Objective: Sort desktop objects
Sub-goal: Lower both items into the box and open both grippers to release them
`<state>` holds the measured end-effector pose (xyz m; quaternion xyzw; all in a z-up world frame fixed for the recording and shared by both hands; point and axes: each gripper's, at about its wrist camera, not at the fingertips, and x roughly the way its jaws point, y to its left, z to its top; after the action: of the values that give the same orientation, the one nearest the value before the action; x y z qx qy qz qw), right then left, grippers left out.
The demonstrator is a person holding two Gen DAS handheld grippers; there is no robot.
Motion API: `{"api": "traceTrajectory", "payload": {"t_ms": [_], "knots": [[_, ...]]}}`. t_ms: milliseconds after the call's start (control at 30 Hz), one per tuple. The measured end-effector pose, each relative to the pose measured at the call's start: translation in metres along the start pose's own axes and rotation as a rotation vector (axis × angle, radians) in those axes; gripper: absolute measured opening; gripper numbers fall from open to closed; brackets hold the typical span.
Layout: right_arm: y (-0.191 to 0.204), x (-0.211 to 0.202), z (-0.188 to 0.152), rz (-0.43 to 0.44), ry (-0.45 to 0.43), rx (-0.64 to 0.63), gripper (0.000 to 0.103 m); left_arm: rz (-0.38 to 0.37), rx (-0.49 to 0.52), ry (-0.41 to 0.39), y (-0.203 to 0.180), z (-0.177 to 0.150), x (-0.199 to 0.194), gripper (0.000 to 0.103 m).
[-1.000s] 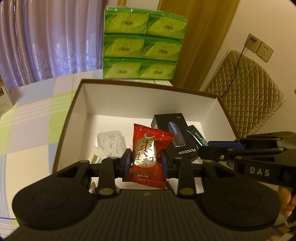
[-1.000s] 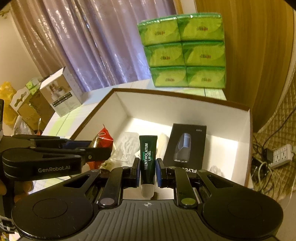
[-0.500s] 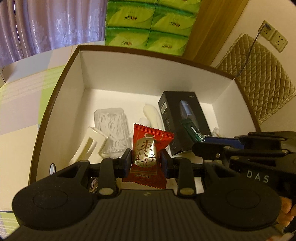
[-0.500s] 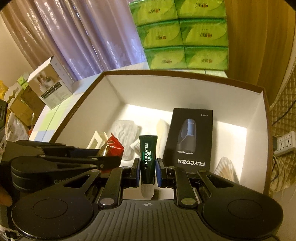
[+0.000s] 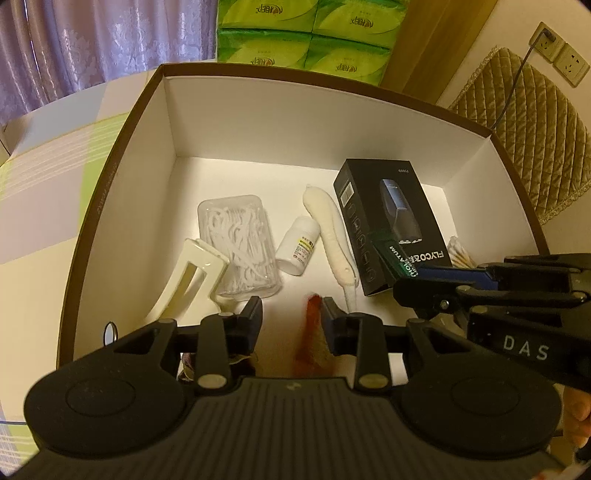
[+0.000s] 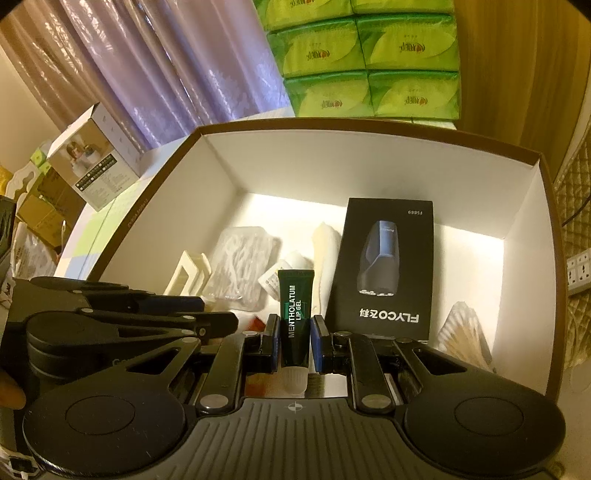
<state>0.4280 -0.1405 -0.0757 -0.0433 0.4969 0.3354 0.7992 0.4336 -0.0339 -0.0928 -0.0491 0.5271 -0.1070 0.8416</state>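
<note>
In the left wrist view my left gripper (image 5: 291,321) is open over the near end of the white-lined box (image 5: 122,155). The red snack packet (image 5: 314,332) is a blurred streak between the fingers, close to the right one and loose from both pads. In the right wrist view my right gripper (image 6: 293,343) is shut on a dark green lip gel tube (image 6: 295,314), cap toward the camera, above the box floor. The same tube (image 5: 397,256) also shows in the left wrist view, at the tip of my right gripper (image 5: 410,291).
On the box floor lie a clear floss-pick case (image 5: 238,243), a white clip (image 5: 188,280), a small white bottle (image 5: 299,245), a long white item (image 5: 332,236), a black FLYCO box (image 5: 388,221) and cotton swabs (image 6: 465,332). Green tissue packs (image 5: 306,33) stand behind the box.
My left gripper has opened and the red packet has slipped from the pads and is dropping. Both grippers have moved further in over the box. The right gripper still holds the tube.
</note>
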Motion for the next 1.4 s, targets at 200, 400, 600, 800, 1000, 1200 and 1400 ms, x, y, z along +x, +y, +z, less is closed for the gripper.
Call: {"api": "traceTrajectory", "payload": {"t_ms": [200,400,600,800,1000,1200,1400], "knots": [[-0.001,0.002,-0.001,0.003,0.01,0.012,0.014,0.002,0.002,-0.005,0.002,0.0,-0.001,0.033],[0.002,0.004,-0.004,0.008,0.02,0.008,0.014,0.015,0.011,-0.019,0.002,0.001,-0.005,0.036],[0.005,0.008,-0.003,0.009,0.024,0.007,0.014,0.033,0.024,-0.036,0.003,0.003,-0.01,0.039],[0.008,0.009,-0.003,0.017,0.006,0.013,0.014,0.051,0.03,-0.05,0.004,0.005,-0.013,0.042],[0.01,0.009,-0.001,0.051,-0.031,0.031,0.015,0.06,0.031,-0.071,0.005,0.006,-0.018,0.042],[0.013,-0.005,-0.004,0.045,-0.08,0.019,0.051,0.077,0.034,-0.094,0.007,0.005,-0.026,0.046],[0.019,-0.033,-0.016,-0.012,-0.14,-0.022,0.085,0.08,0.031,-0.139,0.008,-0.003,-0.042,0.054]]}}
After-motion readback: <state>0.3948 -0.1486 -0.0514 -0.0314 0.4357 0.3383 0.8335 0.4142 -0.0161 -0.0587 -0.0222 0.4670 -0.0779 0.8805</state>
